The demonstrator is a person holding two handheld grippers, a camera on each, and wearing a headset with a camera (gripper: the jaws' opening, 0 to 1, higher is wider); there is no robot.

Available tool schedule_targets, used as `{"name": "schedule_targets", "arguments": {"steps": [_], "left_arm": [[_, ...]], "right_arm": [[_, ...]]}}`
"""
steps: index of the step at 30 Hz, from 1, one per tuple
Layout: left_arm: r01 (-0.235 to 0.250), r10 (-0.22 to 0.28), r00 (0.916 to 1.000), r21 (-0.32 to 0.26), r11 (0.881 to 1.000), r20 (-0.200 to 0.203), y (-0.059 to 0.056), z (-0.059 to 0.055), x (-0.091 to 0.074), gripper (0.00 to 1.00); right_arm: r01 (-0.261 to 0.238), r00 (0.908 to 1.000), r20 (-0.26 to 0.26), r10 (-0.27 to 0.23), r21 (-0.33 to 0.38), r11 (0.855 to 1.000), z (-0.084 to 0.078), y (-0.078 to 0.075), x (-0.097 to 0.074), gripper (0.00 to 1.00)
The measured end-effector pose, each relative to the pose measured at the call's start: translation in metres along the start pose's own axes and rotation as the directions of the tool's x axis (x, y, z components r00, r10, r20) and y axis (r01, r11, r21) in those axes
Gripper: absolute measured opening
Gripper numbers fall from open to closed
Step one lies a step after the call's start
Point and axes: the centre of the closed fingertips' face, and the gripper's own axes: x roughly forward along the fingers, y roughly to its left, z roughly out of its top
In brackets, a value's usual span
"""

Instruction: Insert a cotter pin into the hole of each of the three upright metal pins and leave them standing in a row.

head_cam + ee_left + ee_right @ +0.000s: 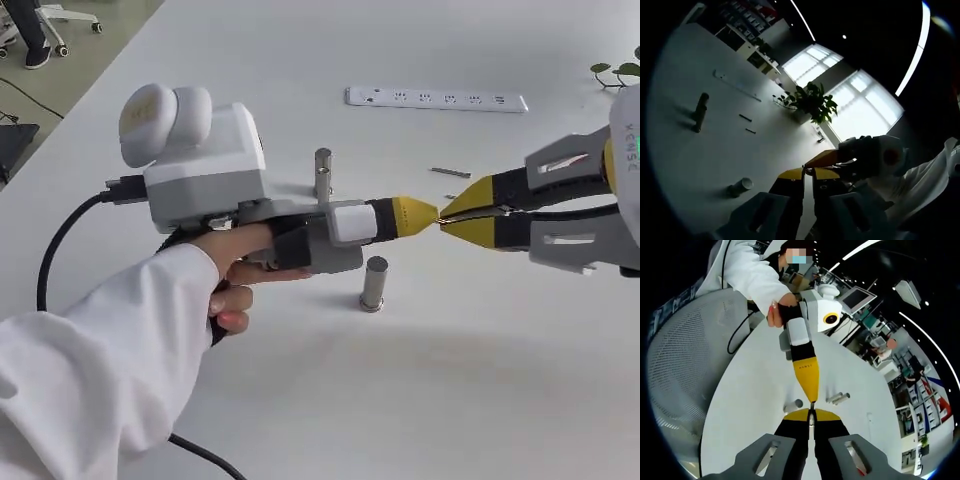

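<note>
Watching the two noses meet mid-air above the workbench (470, 380). Right gripper (452, 214) was clenched on a cotter pin (811, 413), a thin sliver sitting between its yellow tips. Left gripper (428, 215) was also closed down to a point and touching the pin's free end. Couldn't tell whether it was actually pinching it or just steadying it.

Pin's long axis ran along the 9–3 line in the head view, in line with both noses, roughly level with the table.

Nearest target: near metal pin (374, 284), upright, at about 7 o'clock from the tips, below them and apart from both grippers. No cotter pin in it that I could see; its cross hole was too small to make out. Far metal pins (323, 165) stood at 10 o'clock, partly behind the left gripper's body; the right gripper view showed two of them side by side.

Spare cotter pins (451, 172) lay at 12 o'clock, flat on the bench.

My read: insertion not started on the near pin. Right gripper had the firm hold and a clear run down to 7 o'clock. The pin's axis would need lining up with the hole, and that alignment looked like the hard part.
</note>
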Motion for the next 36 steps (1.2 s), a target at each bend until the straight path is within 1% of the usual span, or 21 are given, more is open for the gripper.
{"name": "schedule_targets", "arguments": {"steps": [5, 8, 9, 11, 15, 18, 20, 23, 25, 26, 28, 31, 35, 36], "left_arm": [[-0.003, 0.003, 1.0000, -0.006, 1.000, 0.005, 0.001, 0.000, 0.001, 0.03], [-0.004, 0.004, 1.0000, -0.003, 1.000, -0.008, 0.001, -0.002, 0.001, 0.03], [-0.005, 0.005, 0.9998, -0.001, 1.000, -0.021, 0.001, -0.004, 0.001, 0.03], [-0.008, 0.008, 0.9997, 0.000, 1.000, -0.025, 0.002, -0.004, 0.001, 0.02], [-0.011, 0.011, 0.9998, -0.024, 1.000, -0.018, 0.004, -0.003, 0.000, 0.01], [-0.015, 0.015, 0.9996, -0.029, 0.999, -0.024, 0.004, -0.004, 0.000, 0.01], [-0.023, 0.021, 0.9986, -0.043, 0.999, -0.049, 0.005, -0.007, -0.001, 0.01], [-0.031, 0.027, 0.9973, -0.052, 0.998, -0.068, 0.008, -0.008, -0.003, 0.00], [-0.034, 0.027, 0.9962, -0.082, 0.996, -0.083, 0.009, -0.011, -0.005, 0.00], [-0.035, 0.027, 0.9963, -0.097, 0.995, -0.082, 0.009, -0.011, -0.005, 0.00], [-0.038, 0.031, 0.9958, -0.088, 0.995, -0.086, 0.008, -0.013, -0.006, 0.00], [-0.047, 0.041, 0.9946, -0.066, 0.997, -0.095, 0.008, -0.015, -0.007, 0.00], [-0.044, 0.039, 0.9944, -0.054, 0.998, -0.098, 0.007, -0.016, -0.008, 0.00], [-0.043, 0.037, 0.9945, -0.055, 0.998, -0.098, 0.010, -0.015, -0.009, 0.00]], "right_arm": [[-0.001, 1.0000, -0.002, 0.001, -0.009, 1.000, 0.001, 0.001, 0.000, 0.00], [-0.004, 1.0000, -0.002, 0.004, -0.021, 1.000, -0.001, 0.001, -0.001, 0.00], [-0.008, 1.0000, -0.001, 0.008, -0.023, 1.000, 0.000, 0.001, -0.001, 0.00], [-0.009, 1.0000, 0.000, 0.009, -0.028, 1.000, 0.001, 0.002, 0.000, 0.00], [-0.013, 0.9999, 0.003, 0.013, -0.034, 0.999, 0.002, 0.002, 0.000, 0.00], [-0.021, 0.9998, 0.002, 0.021, -0.038, 0.999, 0.003, 0.002, 0.001, 0.00], [-0.028, 0.9996, 0.002, 0.029, -0.046, 0.999, 0.003, 0.005, 0.002, 0.00], [-0.038, 0.9993, 0.003, 0.038, -0.058, 0.998, 0.004, 0.008, 0.003, 0.00], [-0.048, 0.9988, 0.006, 0.048, -0.055, 0.997, 0.004, 0.010, 0.004, 0.00], [-0.047, 0.9988, 0.009, 0.047, -0.057, 0.997, 0.004, 0.011, 0.004, 0.00], [-0.048, 0.9987, 0.013, 0.049, -0.063, 0.997, 0.005, 0.011, 0.005, 0.00], [-0.059, 0.9980, 0.021, 0.060, -0.051, 0.997, 0.005, 0.013, 0.006, 0.00], [-0.065, 0.9974, 0.030, 0.066, -0.038, 0.997, 0.005, 0.014, 0.006, 0.00], [-0.063, 0.9973, 0.035, 0.064, -0.031, 0.998, 0.004, 0.013, 0.006, 0.00]]}}
